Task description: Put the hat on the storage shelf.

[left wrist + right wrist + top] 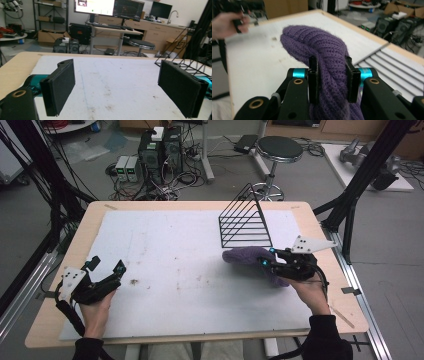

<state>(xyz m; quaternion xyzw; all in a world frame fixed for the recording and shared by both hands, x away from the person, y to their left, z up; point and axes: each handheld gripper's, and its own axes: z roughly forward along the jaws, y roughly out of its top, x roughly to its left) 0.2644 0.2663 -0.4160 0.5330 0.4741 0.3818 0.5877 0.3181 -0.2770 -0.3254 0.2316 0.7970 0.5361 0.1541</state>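
Note:
A purple knitted cloth (244, 255) hangs bunched in my right gripper (265, 257), at the right of the white mat (170, 235) and just in front of the wire rack. In the right gripper view both pads press into the cloth (317, 45), so this gripper (331, 75) is shut on it and holds it off the mat. My left gripper (107, 266) rests low at the mat's left edge. Its jaws stand wide apart with nothing between them, as the left gripper view (116, 85) shows.
A black wire rack (245, 222) stands at the back right of the mat, and I also see the rack (180, 50) in the left gripper view. Brown stains (134, 281) mark the mat. Beyond the table are a round stool (279, 147), computers and cables.

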